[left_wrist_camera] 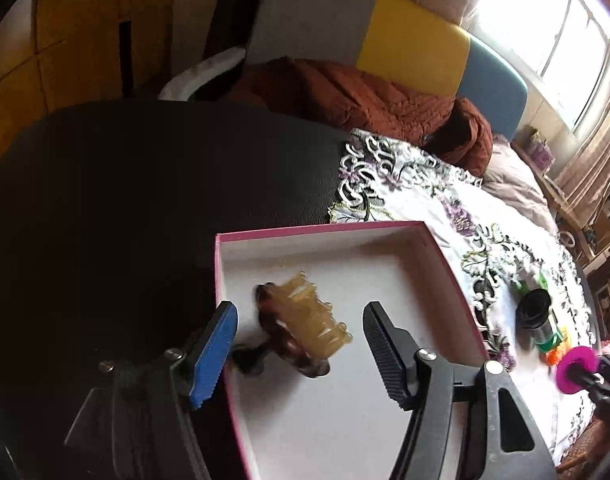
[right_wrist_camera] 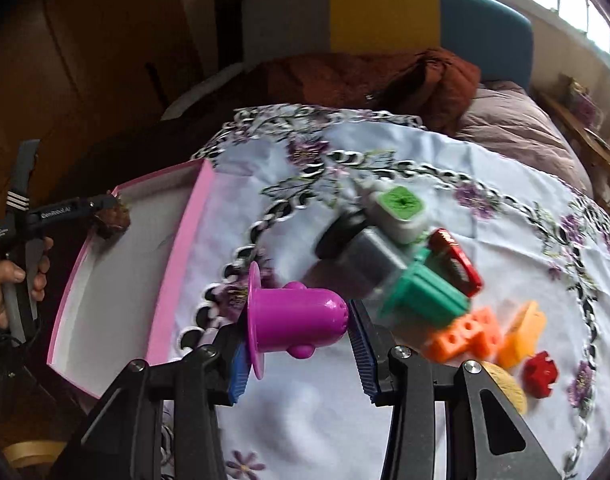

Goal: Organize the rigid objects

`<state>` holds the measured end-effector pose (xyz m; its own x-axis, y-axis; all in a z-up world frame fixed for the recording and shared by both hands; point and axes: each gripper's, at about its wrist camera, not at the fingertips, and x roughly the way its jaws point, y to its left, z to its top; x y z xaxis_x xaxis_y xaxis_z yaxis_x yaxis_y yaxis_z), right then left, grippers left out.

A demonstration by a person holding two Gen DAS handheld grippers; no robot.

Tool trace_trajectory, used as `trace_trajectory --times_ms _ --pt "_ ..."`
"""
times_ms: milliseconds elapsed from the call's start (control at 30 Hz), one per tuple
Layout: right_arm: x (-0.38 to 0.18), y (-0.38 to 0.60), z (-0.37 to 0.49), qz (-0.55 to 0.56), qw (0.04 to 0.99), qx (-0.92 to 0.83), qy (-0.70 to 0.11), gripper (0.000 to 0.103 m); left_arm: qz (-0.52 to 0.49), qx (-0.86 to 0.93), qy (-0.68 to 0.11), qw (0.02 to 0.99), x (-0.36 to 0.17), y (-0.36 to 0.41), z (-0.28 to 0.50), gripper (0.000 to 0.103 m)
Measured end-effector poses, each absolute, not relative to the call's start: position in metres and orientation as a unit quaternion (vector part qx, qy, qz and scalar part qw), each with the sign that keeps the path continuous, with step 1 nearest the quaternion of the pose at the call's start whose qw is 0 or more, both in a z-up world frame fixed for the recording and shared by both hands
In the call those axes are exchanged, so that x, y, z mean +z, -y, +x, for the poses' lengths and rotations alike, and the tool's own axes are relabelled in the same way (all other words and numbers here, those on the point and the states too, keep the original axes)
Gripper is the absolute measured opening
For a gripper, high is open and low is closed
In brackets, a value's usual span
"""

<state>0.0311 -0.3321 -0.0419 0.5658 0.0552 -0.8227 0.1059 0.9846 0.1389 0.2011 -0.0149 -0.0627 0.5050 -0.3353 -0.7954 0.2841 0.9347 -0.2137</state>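
Right wrist: right gripper (right_wrist_camera: 299, 354) fingers clamp purple cup (right_wrist_camera: 295, 320); left gripper (left_wrist_camera: 299, 354) fingers spread, seemingly empty

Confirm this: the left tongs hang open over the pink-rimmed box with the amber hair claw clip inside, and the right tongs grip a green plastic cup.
One thing is wrong: the cup's colour. The right tongs grip a purple plastic cup, as the right wrist view shows. The rest holds: the left tongs hang open over the pink-rimmed box, with the amber hair claw clip inside.
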Motion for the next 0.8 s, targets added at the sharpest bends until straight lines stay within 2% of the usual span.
trace_trajectory --times_ms 233,567,800 --pt "-0.048 0.291 0.045 0.073 0.88 0.027 -0.469 0.044 -0.033 -0.166 -0.434 0.885 -0.037 -0.01 0.147 0.066" --pt "-0.05 0.233 0.048 0.052 0.88 0.083 -0.465 0.044 -0.03 -0.148 -0.412 0.899 -0.029 -0.016 0.057 0.066" --pt "-0.057 0.206 0.032 0.04 0.878 0.106 -0.466 0.044 -0.017 -0.108 -0.406 0.907 -0.026 -0.012 0.035 0.066"
